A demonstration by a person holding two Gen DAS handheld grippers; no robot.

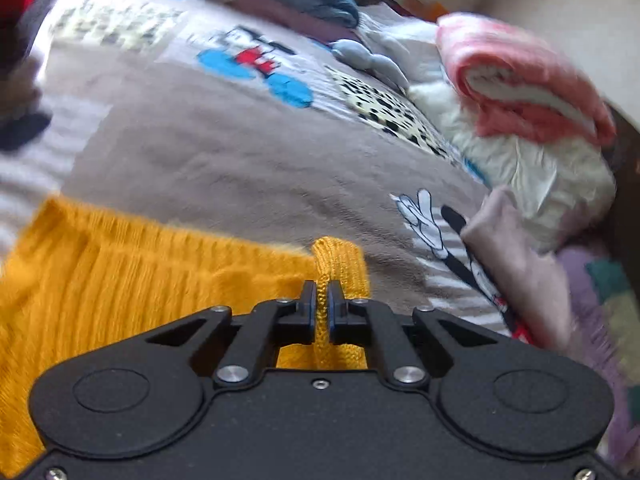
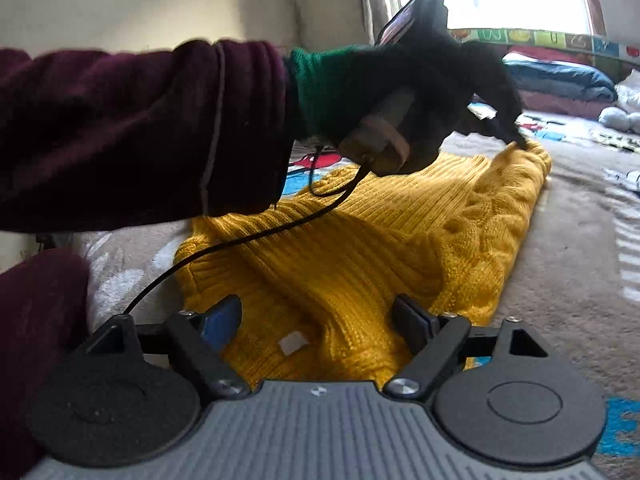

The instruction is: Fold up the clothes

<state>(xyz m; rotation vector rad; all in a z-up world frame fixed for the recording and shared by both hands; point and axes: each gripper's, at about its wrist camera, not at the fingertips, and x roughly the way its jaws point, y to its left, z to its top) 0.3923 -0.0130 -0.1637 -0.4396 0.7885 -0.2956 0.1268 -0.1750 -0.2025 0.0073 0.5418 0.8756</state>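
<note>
Your yellow knit sweater (image 2: pixel 360 248) lies spread on the cartoon-print blanket (image 1: pixel 224 168) that covers the bed, its far end bunched up where your left hand has hold of it. Off to the side of the blanket sits a stack of other laundry, with a folded pink towel (image 1: pixel 520 80) on top.

Your left tongs (image 1: pixel 322 292) are shut tight on a raised ridge of the knit at the sweater's far edge; the yellow fabric is pinched plainly between the two black pads. From the right wrist view your gloved left hand (image 2: pixel 420 92) hangs over that same corner, with its cable (image 2: pixel 240 240) trailing across the sweater.

Your right tongs (image 2: pixel 316 320) stand wide open over the near edge, close to the small white label (image 2: pixel 294 345), and hold nothing.

Mind three things from here. The left pinch looks narrow, so a quick lift could let the loose knit slide out or stretch. If you lift before the right tongs close, the sweater will likely fold crooked. And that cable could snag in the fabric or get folded into it.
</note>
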